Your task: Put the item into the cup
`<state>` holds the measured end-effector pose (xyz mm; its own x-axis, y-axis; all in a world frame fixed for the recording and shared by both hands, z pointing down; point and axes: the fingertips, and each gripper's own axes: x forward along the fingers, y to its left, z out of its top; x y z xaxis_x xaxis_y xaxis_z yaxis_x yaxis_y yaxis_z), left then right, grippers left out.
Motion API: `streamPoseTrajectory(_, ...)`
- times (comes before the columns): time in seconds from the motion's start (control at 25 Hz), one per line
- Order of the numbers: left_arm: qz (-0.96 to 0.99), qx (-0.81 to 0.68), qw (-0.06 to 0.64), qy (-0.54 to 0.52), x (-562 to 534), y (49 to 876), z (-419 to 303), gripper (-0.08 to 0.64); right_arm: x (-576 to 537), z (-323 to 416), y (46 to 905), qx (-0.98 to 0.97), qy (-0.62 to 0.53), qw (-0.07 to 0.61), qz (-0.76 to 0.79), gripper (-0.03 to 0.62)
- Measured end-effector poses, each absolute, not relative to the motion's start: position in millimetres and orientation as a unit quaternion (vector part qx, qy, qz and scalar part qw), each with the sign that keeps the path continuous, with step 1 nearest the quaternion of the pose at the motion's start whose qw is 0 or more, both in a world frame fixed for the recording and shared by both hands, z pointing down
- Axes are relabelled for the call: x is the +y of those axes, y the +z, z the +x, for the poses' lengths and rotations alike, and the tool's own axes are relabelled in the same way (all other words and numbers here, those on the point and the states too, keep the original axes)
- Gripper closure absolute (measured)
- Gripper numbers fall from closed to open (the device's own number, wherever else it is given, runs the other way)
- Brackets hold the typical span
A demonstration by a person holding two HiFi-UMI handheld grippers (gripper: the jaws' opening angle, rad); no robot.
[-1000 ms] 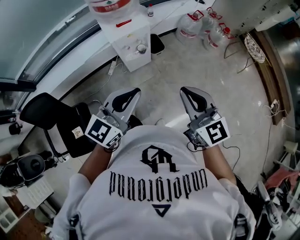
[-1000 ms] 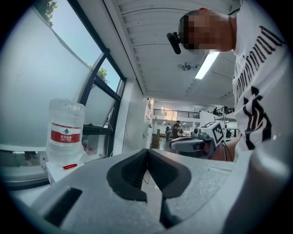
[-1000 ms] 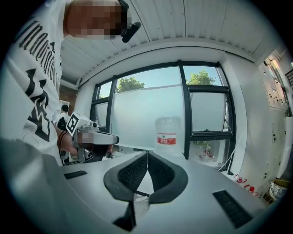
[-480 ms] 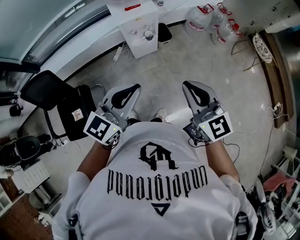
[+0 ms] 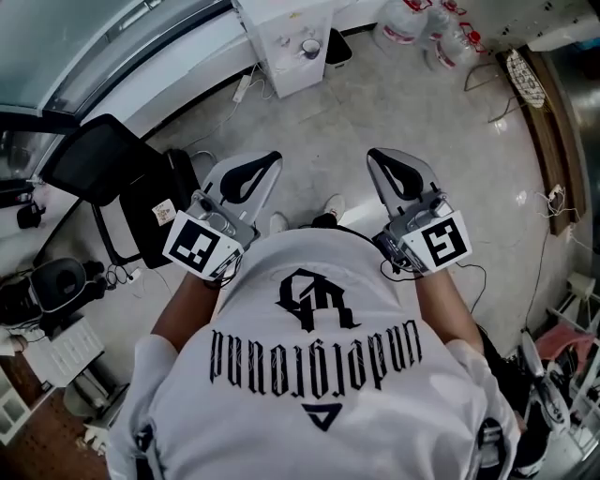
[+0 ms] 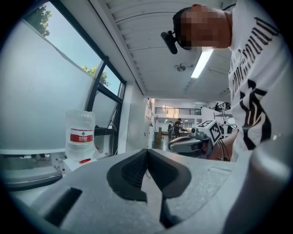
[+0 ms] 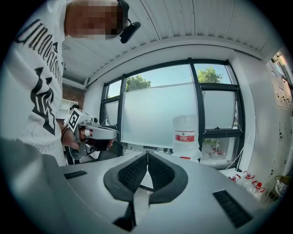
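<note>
I see no item lying loose in any view. A small round cup-like thing (image 5: 309,45) sits on the ledge of a white water dispenser (image 5: 281,56) at the top of the head view. My left gripper (image 5: 268,160) and my right gripper (image 5: 379,156) are held side by side in front of the person's white printed shirt, above the floor, both shut and with nothing between the jaws. In the left gripper view the dark pads (image 6: 132,171) meet at the tip (image 6: 146,151). The right gripper view shows the same closed tip (image 7: 147,154).
A black office chair (image 5: 94,164) stands at the left. Several water jugs (image 5: 422,23) sit on the floor at the top right. The dispenser's bottle (image 6: 80,135) (image 7: 185,135) stands before a window. Cables run over the pale floor (image 5: 441,122). Clutter lines both lower corners.
The dispenser and jugs have slid toward the top edge of the head view, and the chair has moved up. Both grippers stay shut and level, a little higher in the frame.
</note>
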<state>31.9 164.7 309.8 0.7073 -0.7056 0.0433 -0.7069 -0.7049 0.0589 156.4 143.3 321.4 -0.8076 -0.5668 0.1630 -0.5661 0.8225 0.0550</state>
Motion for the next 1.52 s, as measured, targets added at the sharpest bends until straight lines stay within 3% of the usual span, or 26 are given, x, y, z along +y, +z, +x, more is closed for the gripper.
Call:
streamPoseTrajectory(0.52,0.931,-0.364,0.038,-0.003,235,322,-60,0.545,226,73,330,-0.942,-0.005,0.097,0.320,0.575)
streamPoseTrajectory(1.52,0.937,-0.347,0.044,-0.020,250,323,-78,0.545,247,43,327,-0.940,-0.010,0.096,0.328,0.577)
